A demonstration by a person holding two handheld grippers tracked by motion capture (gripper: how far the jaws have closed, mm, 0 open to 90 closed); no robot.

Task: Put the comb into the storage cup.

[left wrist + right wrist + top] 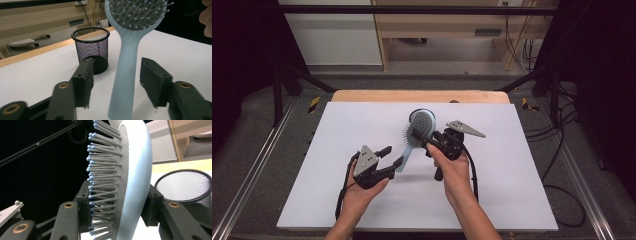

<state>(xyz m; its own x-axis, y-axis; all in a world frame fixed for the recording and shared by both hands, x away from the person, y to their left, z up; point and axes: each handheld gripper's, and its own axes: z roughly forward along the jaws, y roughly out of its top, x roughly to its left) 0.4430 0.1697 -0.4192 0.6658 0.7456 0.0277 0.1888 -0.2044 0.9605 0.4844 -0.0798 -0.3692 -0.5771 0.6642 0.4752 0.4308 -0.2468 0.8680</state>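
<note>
A pale blue hairbrush [415, 134] is held above a white table [492, 200] by the right gripper [428, 141], whose 2 jaws are clamped across the brush head, 1 pad pressed into the bristles [105, 182] and the other against the smooth back, as seen in the right gripper view. In the high view the brush is seen near the middle of the table, its head pointing away from the person and its handle [123, 82] slanting down toward the left gripper [393, 156]. The left gripper's jaws are seen parted on either side of the handle in the left gripper view, with a clear gap on both sides and no pad touching it; the handle is thus released on that side. A black mesh cup [91, 48] is seen standing upright on the table beyond the left jaws in that view, and again behind the brush head in the right gripper view. Each gripper is held in 1 hand, the forearms entering from the bottom of the high view. A wooden edge [419, 96] is seen along the table's far side, with dark framing around it.
</note>
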